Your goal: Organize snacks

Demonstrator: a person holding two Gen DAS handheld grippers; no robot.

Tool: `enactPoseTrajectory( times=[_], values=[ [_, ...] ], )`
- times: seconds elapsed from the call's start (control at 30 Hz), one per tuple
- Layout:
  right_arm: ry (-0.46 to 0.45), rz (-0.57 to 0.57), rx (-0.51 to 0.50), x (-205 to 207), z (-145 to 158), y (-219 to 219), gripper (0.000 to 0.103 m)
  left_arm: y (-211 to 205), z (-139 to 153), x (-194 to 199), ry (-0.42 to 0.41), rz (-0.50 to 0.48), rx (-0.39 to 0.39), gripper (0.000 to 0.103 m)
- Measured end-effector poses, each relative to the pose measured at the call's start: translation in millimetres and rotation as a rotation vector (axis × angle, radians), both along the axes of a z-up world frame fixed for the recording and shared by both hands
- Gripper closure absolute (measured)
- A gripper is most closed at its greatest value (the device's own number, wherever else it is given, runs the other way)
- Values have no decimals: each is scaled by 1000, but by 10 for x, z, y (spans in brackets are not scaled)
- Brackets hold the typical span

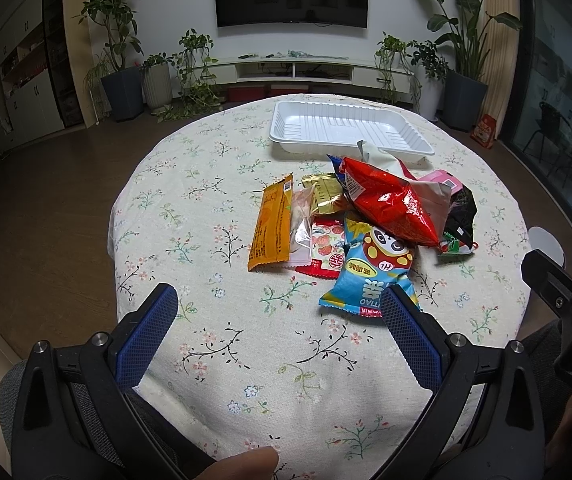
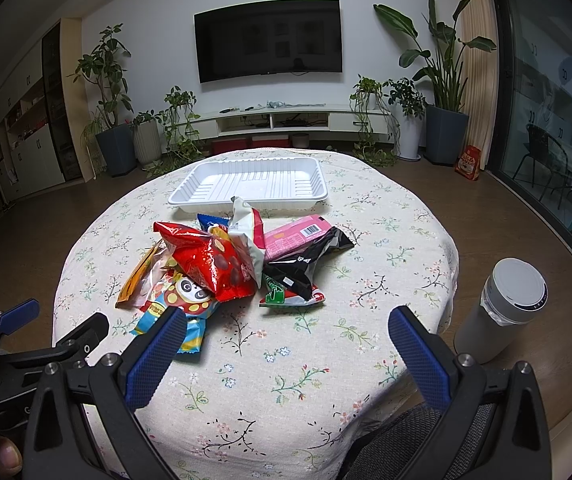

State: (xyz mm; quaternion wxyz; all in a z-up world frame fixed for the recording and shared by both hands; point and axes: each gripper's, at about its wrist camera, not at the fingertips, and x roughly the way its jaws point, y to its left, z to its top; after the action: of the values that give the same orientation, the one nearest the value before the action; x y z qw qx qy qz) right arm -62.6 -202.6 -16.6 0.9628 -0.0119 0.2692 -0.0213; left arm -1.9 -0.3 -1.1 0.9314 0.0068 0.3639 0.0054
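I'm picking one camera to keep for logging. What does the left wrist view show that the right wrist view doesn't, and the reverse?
Only the left wrist view shows the gold foil packet and the flat orange wrapper's printed face. Only the right wrist view shows the grey lidded cylindrical bin beside the table and most of the pink box. Both show the white ribbed plastic tray, the shiny red bag topping the pile, and open grippers: left, right.
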Motion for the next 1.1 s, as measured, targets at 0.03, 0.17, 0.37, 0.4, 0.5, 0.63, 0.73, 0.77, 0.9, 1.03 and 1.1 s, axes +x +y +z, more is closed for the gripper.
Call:
enactPoseTrajectory(
  times=[0.03,0.17,0.37,0.4,0.5,0.63,0.73,0.77,0.9,1.03,1.1],
  values=[
    [0,0,0,-2,10,-2,0,-1,-1,-2,-1,0,0,0],
    [0,0,0,1,-2,-1,0,0,0,2,0,0,0,0],
    [0,0,0,0,-1,-1,0,0,0,2,1,0,0,0],
    [1,0,0,1,-5,-1,0,0,0,2,1,0,0,0],
    [1,0,0,1,-6,-2,0,0,0,2,1,0,0,0],
    [2,0,0,8,-4,-8,0,2,-8,1,0,5,4,0],
    [1,1,1,19,0,-19,0,20,-54,7,7,3,0,0],
    [2,2,1,24,3,-25,0,34,-75,17,9,6,4,0],
    [13,11,30,67,-9,-91,0,182,-128,143,26,-8,-14,0],
    [43,25,82,196,-49,-285,0,514,-180,420,96,-43,-154,1],
    [53,34,106,294,-106,-436,1,572,-236,545,126,-80,-147,0]
  ],
)
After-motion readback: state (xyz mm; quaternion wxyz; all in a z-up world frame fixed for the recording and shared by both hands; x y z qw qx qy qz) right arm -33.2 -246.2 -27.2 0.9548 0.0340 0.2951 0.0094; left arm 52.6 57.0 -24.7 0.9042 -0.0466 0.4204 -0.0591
